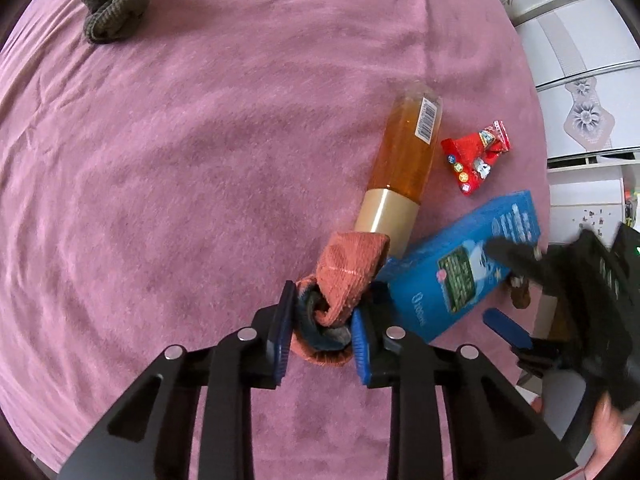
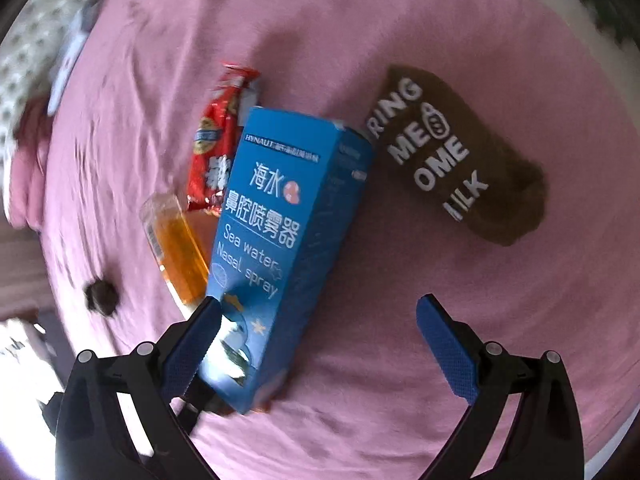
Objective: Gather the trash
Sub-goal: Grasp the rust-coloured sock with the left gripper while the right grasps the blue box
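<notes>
My left gripper (image 1: pixel 322 326) is shut on an orange and blue rolled sock (image 1: pixel 340 292) on the pink bedspread (image 1: pixel 180 180). Just beyond it lie an amber bottle with a gold cap (image 1: pixel 404 168), a red snack wrapper (image 1: pixel 476 156) and a blue nasal spray box (image 1: pixel 460 268). My right gripper (image 2: pixel 320 312) is open; the blue box (image 2: pixel 276 240) lies between its jaws, close against the left finger (image 2: pixel 192 344). The bottle (image 2: pixel 176 248) and red wrapper (image 2: pixel 216 152) lie left of the box.
A dark green rolled sock (image 1: pixel 114 8) lies far back left. A brown sock with white lettering (image 2: pixel 460 156) lies right of the box. White furniture (image 1: pixel 580 60) stands past the bed's right edge. A spotted pillow (image 2: pixel 40 48) lies at the far left.
</notes>
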The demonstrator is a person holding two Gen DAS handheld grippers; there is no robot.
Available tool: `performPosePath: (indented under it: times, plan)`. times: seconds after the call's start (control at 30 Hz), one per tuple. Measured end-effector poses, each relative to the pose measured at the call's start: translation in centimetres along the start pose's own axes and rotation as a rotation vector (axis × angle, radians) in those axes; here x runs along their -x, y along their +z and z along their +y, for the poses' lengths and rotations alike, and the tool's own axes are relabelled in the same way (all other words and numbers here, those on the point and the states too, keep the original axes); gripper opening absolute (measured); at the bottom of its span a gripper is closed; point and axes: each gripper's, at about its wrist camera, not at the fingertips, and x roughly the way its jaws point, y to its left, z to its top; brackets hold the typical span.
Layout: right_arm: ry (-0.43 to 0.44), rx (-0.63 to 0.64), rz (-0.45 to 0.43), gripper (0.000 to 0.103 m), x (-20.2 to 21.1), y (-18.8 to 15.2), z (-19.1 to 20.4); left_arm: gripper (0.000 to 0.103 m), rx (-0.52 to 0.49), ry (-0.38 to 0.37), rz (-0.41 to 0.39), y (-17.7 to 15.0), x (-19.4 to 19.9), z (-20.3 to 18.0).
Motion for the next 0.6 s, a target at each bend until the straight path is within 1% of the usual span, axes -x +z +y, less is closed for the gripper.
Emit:
performPosePath:
  times: [0.07, 0.13, 0.23, 0.3, 0.37, 0.47, 0.57, 0.6]
  plan:
    - [0.030, -0.054, 0.011, 0.094, -0.5, 0.4, -0.2, 0.025, -0.004, -0.001, -0.001, -0.5, 0.0, 0.5]
    - [0.017, -0.051, 0.012, 0.094, -0.8, 0.7, 0.2, 0.025, -0.009, 0.004, -0.001, -1.0, 0.1, 0.7]
    - [-0.030, -0.010, -0.029, 0.094, -0.6, 0.9, 1.2, 0.025, -0.006, 0.008, -0.002, -1.2, -0.1, 0.5]
    - [-0.053, 0.019, -0.033, 0.094, -1.0, 1.1, 2.0, 0.025, 0.000, 0.009, -0.001, -1.4, -0.1, 0.5]
    - [-0.079, 0.034, -0.027, 0.094, -1.5, 1.3, 2.5, 0.025, 0.005, 0.007, -0.001, -0.6, -0.6, -0.1]
    - [-0.132, 0.068, 0.028, 0.094, -2.6, 1.2, 3.2, 0.025, 0.008, 0.007, -0.003, -0.4, -0.6, 0.0]
    - [-0.196, 0.158, 0.047, 0.081, -3.0, 0.9, 3.6, 0.025, 0.000, 0.010, -0.006, -0.6, -0.7, 0.0]
    - [-0.200, 0.172, 0.043, 0.075, -2.9, 0.8, 3.6, 0.025, -0.001, 0.011, -0.006, -0.6, -0.7, -0.1]
